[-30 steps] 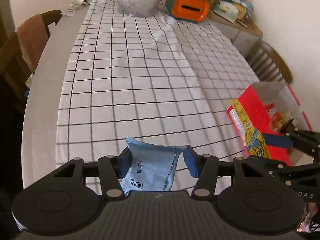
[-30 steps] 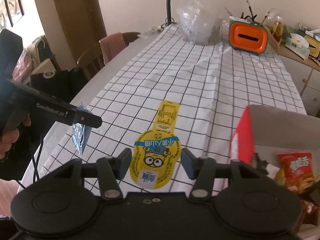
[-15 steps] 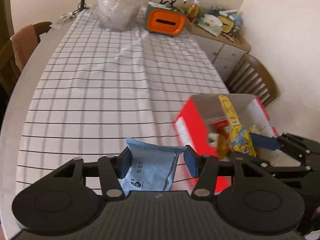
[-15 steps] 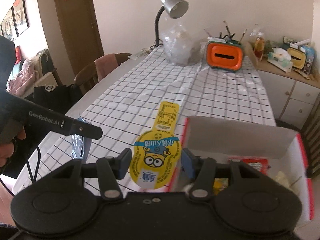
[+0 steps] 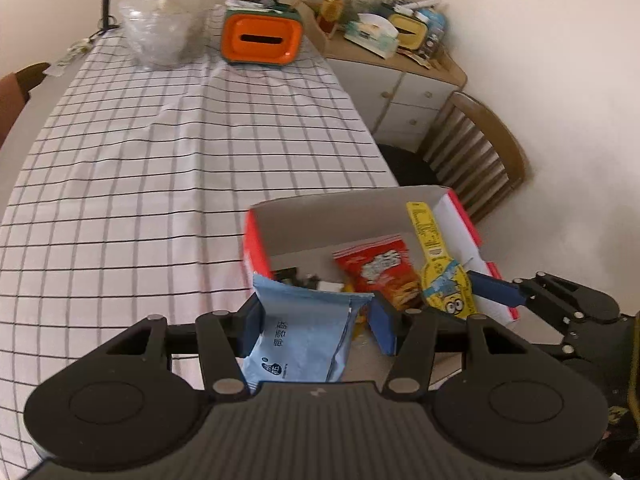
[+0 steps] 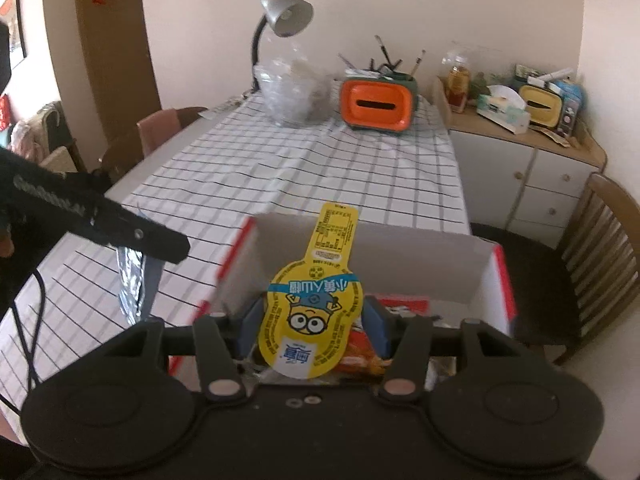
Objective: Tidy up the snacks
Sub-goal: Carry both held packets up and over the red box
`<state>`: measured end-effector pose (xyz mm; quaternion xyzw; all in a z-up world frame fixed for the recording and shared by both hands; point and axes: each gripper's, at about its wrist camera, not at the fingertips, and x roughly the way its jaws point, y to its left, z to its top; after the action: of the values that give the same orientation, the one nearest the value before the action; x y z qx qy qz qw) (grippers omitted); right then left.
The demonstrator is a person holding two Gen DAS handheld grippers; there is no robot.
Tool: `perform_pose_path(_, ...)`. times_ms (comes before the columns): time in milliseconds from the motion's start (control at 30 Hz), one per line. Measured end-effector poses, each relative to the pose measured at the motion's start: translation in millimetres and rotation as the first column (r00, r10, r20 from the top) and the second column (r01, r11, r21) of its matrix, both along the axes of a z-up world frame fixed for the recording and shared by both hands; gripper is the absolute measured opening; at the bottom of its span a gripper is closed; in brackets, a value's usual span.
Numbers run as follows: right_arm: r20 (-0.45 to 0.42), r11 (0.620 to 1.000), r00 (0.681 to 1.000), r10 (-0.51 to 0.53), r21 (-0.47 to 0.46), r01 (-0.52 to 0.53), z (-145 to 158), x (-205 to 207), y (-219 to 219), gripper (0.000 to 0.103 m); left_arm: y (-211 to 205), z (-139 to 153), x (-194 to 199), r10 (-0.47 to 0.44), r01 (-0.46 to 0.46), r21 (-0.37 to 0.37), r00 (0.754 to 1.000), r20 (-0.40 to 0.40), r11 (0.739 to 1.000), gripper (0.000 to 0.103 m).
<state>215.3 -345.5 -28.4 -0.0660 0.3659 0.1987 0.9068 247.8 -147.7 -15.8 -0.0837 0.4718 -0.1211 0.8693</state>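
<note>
Snacks ride over the open red carton on the bench's edge, ready to drop in: left gripper fingers clamp a blue packet, right gripper fingers pinch a yellow Minion packet.

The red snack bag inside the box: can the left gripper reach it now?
Probably not: the left gripper is shut on the blue packet, so its fingers are occupied, though the red snack bag lies uncovered in the open box.
</note>
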Motion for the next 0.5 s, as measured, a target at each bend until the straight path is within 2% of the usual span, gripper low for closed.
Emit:
perform_pose_path(333,-0.036,0.997,0.998,-0.044,-0.060,0.042,-19,21,-36,0.053,-53,-13,27,-0.012,0.013,0.016,1.000,-0.018,1.000,0.054)
perform_pose_path(500,-0.063,0.996,0.997,-0.042,-0.087,0.036,-31,31,-42,0.053,-67,-31,44,-0.017,0.019,0.026,0.998,-0.061,0.999,0.055)
